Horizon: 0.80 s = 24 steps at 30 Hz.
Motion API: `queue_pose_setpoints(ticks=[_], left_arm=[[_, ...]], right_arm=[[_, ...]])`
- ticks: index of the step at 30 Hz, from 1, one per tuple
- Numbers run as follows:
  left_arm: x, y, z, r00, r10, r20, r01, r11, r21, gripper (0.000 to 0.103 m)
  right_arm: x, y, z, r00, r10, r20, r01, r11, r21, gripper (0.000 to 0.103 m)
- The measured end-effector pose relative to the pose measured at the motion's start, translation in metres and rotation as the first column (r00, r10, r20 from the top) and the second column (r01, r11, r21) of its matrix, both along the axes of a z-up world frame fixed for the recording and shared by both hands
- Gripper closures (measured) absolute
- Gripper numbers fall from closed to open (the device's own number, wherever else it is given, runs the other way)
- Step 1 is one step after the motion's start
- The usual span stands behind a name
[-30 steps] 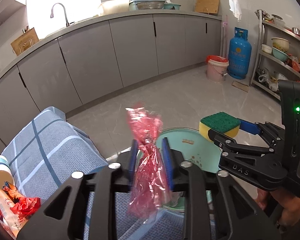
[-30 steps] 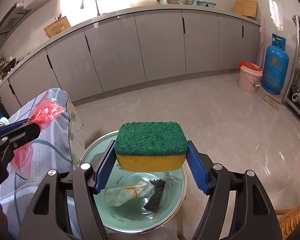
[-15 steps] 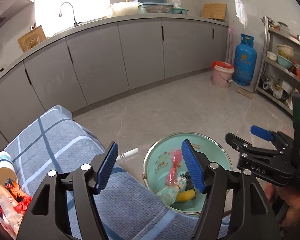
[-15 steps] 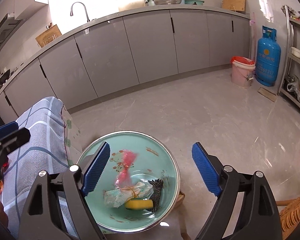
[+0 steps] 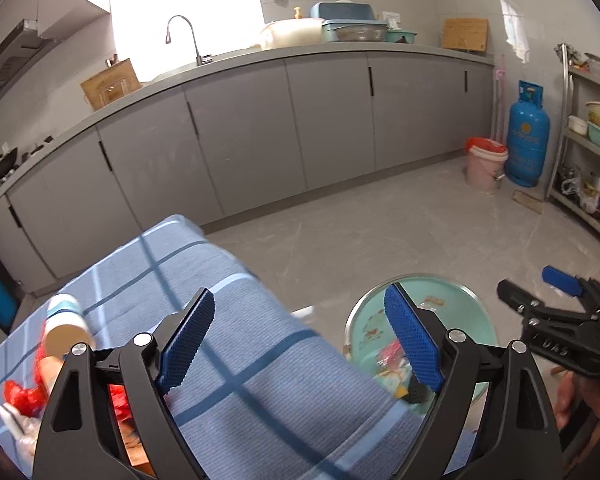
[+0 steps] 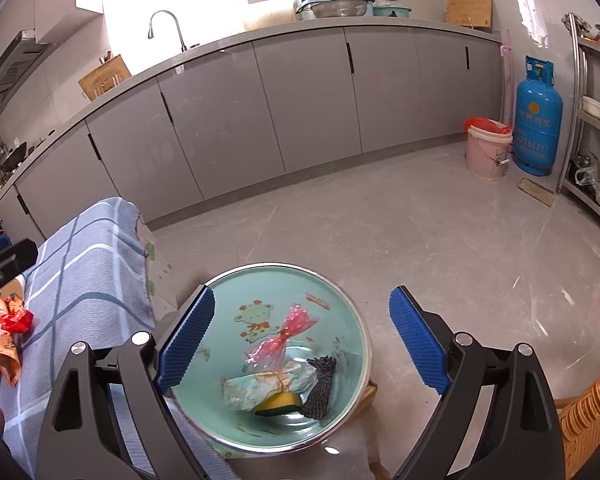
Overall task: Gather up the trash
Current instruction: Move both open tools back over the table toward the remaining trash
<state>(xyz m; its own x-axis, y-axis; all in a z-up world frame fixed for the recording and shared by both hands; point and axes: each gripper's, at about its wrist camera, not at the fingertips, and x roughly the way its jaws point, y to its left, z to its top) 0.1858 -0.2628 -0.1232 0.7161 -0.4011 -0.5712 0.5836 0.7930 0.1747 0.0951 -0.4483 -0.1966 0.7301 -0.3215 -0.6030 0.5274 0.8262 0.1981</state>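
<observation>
Trash lay gathered in the mint-green basin (image 6: pixel 342 300): a pink plastic wrapper (image 6: pixel 282 338), a crumpled pale packet (image 6: pixel 268 386), a yellow-and-green sponge (image 6: pixel 278 404) and a black mesh scrap (image 6: pixel 320 386), all heaped toward its near side. My right gripper (image 6: pixel 302 346) hung above the basin with its fingers spread wide and nothing between them. My left gripper (image 5: pixel 300 338) was just as empty, fingers apart, over the blue checked cloth (image 5: pixel 236 344) that covers the worktop, with the basin showing just past its right fingertip.

I judged the step in hand to be the turn toward the next pickup. More rubbish waited at the near left of the cloth: red crumpled wrappers (image 5: pixel 18 394), an orange printed packet (image 6: pixel 0 354) and a white cylindrical container (image 5: pixel 64 322) lying on its side. Exactly what lay under the left gripper's frame I could not tell.

The next move, to my mind, called for swinging the left gripper further left and down, straddling one red wrapper with both pads, and closing gently so the thin film bunched rather than slipped away.
</observation>
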Motion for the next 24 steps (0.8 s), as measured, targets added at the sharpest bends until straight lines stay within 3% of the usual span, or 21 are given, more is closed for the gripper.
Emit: queue_pose_setpoints(ticks=[12,24], left_arm=[[-0.008,0.069,0.022,0.992,0.117,0.051,-0.117,0.993,-0.005,0.016],[0.0,0.155,0.029,0.96,0.274,0.059,-0.273,0.962,-0.023,0.016]], right_arm=[[0.015,0.048,0.018,0.995,0.103,0.007,-0.103,0.995,-0.015,0.015],[0.036,0.111,0.032,0.976,0.218,-0.002,-0.218,0.975,-0.037,0.015]])
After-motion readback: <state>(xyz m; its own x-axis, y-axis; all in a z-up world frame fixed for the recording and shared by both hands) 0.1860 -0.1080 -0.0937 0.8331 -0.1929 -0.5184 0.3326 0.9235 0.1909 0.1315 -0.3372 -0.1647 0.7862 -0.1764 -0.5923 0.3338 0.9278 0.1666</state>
